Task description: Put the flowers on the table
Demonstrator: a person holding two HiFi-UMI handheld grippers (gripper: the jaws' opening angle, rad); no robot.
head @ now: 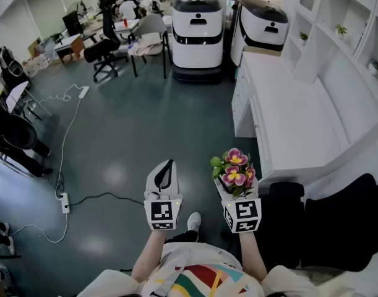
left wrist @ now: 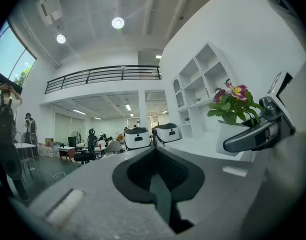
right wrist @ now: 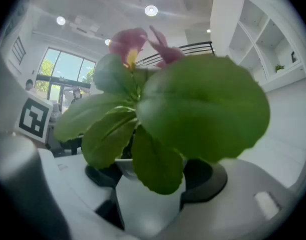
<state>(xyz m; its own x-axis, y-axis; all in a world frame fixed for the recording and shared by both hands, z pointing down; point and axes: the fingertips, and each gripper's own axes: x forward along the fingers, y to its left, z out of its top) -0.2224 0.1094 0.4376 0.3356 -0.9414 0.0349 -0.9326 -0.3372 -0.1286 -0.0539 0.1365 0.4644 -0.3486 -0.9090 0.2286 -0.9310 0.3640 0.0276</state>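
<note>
Gripping potted pink flowers [head: 236,167] across wide-set jaws of right gripper [head: 234,189], upright to spare blooms; held at 5 o'clock, short of white table [head: 287,122] at 2 o'clock. Left gripper [head: 168,164] pinched shut, empty, at pot's 9 o'clock, likely unneeded.

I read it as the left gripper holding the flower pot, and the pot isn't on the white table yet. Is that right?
Not quite. The right gripper, not the left, holds the flower pot. The right gripper view shows the white pot clamped between its jaws. The left gripper is closed with nothing in it. The rest stands: the pot is not on the white table yet.
</note>
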